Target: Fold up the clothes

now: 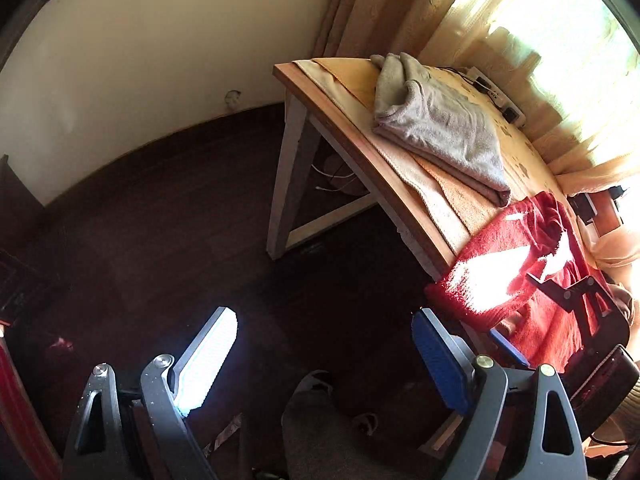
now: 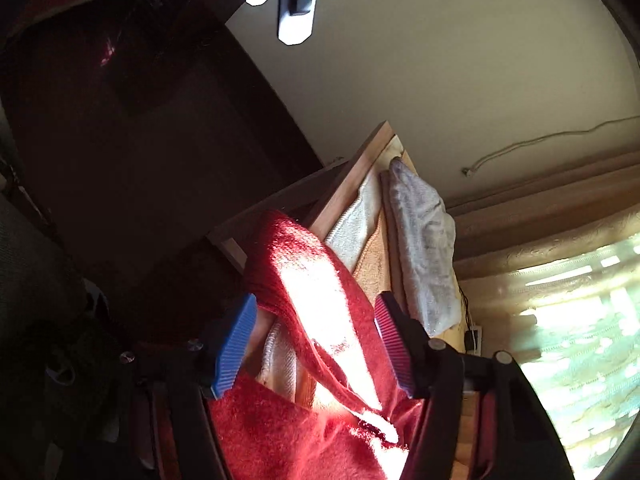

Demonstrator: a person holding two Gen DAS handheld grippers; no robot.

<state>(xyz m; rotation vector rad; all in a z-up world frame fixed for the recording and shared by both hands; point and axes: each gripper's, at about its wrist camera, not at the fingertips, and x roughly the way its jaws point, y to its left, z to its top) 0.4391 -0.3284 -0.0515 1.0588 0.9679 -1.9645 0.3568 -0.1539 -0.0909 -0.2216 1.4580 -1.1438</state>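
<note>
Red knit garment (image 2: 320, 304) is sitting between the right gripper (image 2: 314, 344) pads, a raised fold running up through the gap; jaws are standing part open and I can't confirm either blue pad (image 2: 236, 344) is pressing cloth, so no grip yet by my read. Left gripper (image 1: 320, 364) is hanging off the table edge, aiming down at dark floor, jaws spread wide, nothing between them, one pad (image 1: 208, 360) blown out by sun.

Outward: the red piece is lying crumpled at the near end of the wooden table (image 1: 352, 148), one edge drooping over the side, partly on a beige towel-like runner (image 1: 436, 200). A grey garment (image 1: 436, 124) is sitting folded further along the same table, so I'm judging one item done. A power strip (image 1: 496, 96) is lying by the curtain (image 1: 400, 4).

Progress: red piece is looking unfolded; spreading flat and all its folds are still left. Left needs to come across to a second edge first.
</note>
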